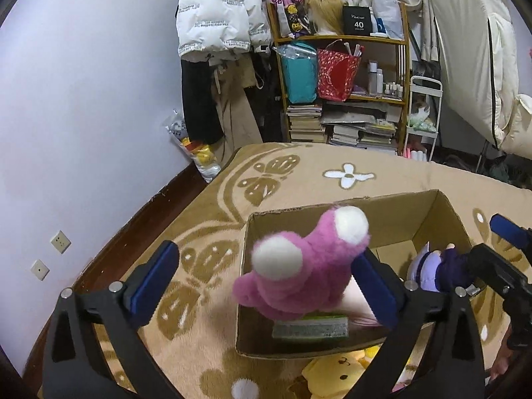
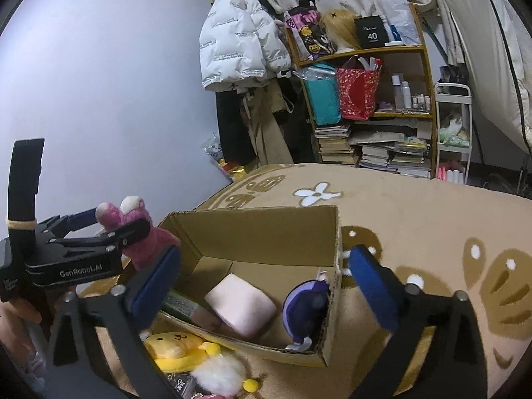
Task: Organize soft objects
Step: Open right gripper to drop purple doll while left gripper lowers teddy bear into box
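An open cardboard box (image 1: 392, 206) (image 2: 252, 222) stands on the bed. My left gripper (image 1: 266, 276) (image 2: 109, 222) has its jaws wide apart, and a pink plush with white-tipped ears (image 1: 299, 262) (image 2: 139, 232) sits between them over the box's left side, touching the right finger. My right gripper (image 2: 262, 276) (image 1: 492, 249) is open and empty over the box's right end, just above a purple plush doll (image 2: 306, 306) (image 1: 432, 269) inside. A pink pillow (image 2: 241, 302) and a green-edged book (image 1: 311, 327) also lie in the box.
A yellow plush (image 2: 176, 349) (image 1: 335, 375) and a white fluffy toy (image 2: 217, 374) lie on the tan butterfly blanket (image 1: 206, 199) in front of the box. A cluttered shelf (image 2: 365, 99), hanging coats (image 1: 216, 16) and a wall lie beyond the bed.
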Demonstrator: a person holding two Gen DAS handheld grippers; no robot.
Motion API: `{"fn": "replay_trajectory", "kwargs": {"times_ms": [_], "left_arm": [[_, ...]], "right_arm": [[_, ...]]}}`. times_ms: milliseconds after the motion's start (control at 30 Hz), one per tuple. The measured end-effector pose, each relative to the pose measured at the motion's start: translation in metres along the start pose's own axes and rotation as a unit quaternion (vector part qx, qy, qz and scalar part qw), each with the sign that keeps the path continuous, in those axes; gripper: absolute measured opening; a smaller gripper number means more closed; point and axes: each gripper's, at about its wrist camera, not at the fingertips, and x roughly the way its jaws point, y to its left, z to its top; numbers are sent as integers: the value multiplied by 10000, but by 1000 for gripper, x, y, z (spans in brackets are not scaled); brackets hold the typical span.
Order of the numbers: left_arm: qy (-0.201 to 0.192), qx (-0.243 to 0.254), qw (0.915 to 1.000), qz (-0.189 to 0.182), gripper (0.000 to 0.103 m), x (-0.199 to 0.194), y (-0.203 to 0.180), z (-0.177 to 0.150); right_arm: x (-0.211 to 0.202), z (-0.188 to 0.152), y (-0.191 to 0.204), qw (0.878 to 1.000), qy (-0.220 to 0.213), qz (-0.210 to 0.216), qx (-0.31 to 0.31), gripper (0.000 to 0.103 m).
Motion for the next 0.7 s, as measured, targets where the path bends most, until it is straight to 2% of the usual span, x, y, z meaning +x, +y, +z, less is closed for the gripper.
{"fn": "replay_trajectory", "kwargs": {"times_ms": [467,633,700], "left_arm": [[48,-118,9999,63,103,-13,11,-5],[74,-159,9998,-36,103,-18,13,-5],[35,-311,9992,-244,103,-21,18,-6]], "right_arm": [[-9,-1,5,9999,48,-102,24,103],[-21,-2,8,9999,-22,-133,4,103],[-25,-3,8,9998,-47,-171,-7,103]]}}
